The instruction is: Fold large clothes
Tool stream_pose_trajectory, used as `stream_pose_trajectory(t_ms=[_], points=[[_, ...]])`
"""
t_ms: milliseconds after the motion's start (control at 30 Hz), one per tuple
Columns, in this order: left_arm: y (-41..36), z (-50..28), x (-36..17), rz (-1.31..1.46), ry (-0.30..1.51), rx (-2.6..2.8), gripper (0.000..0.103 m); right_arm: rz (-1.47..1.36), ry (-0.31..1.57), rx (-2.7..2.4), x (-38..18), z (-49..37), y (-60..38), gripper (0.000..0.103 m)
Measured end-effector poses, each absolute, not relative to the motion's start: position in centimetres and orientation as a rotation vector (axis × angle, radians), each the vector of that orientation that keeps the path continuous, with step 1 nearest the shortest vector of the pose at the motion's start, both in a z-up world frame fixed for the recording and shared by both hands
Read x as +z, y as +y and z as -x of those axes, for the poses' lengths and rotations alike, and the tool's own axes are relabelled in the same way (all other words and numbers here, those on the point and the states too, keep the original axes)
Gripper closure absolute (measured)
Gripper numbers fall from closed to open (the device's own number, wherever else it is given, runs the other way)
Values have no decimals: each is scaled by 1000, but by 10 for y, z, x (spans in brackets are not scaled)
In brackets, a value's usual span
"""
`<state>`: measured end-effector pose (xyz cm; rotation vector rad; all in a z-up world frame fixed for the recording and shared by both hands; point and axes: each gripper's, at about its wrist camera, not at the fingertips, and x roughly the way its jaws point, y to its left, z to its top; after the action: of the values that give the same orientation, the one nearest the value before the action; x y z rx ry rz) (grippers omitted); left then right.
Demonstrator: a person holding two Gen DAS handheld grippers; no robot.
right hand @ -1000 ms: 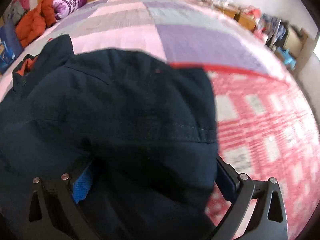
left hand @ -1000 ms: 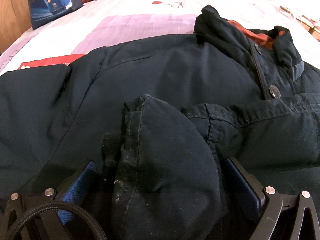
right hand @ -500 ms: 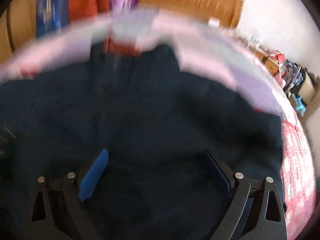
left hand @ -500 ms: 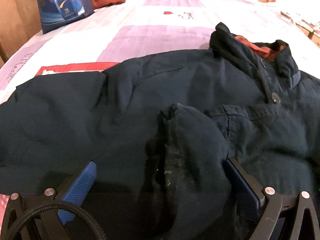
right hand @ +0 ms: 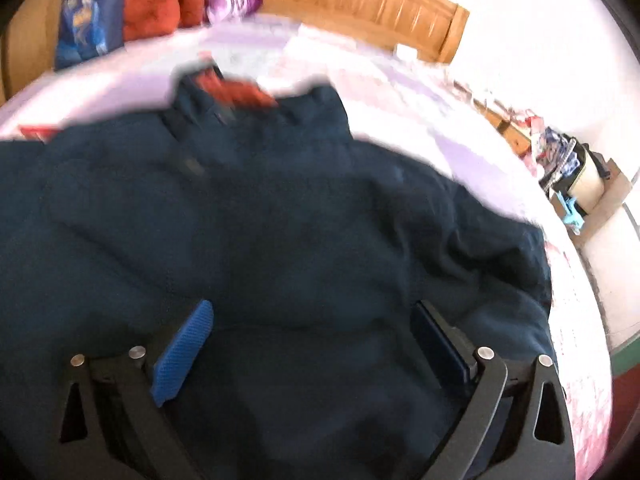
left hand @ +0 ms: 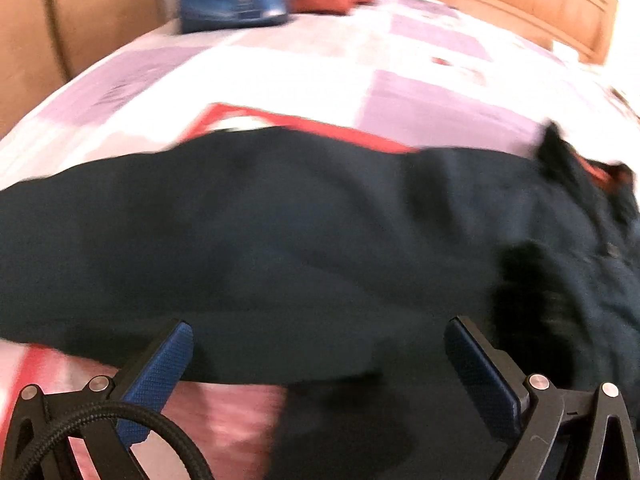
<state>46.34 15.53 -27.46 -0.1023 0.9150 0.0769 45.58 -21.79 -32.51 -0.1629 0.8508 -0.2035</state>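
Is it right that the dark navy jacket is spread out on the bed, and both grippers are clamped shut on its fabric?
Not quite. The jacket does lie spread on the bed, but neither gripper is clamped. The left gripper and the right gripper both have their jaws wide apart over the cloth, as each wrist view shows.

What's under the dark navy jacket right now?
The dark navy jacket lies on a patchwork bedspread of pink, lilac and red panels, which shows around its edges. Anything directly beneath the jacket is covered.
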Motion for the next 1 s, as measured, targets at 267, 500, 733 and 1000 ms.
stream_pose_trajectory(t_ms=[267,500,733,1000], points=[[291,-488,-315,94,1002,324,0,184,902,-32,-355,-470,-130,1],[405,-473,-316,169,962,482,0,108,882,-39,-363,-468,-148,0],[446,-446,-311,237,950,385,1,125,881,-52,-367,-471,-144,0],[468,-406,-303,371,932,416,1,126,878,-53,-367,-470,-144,0]])
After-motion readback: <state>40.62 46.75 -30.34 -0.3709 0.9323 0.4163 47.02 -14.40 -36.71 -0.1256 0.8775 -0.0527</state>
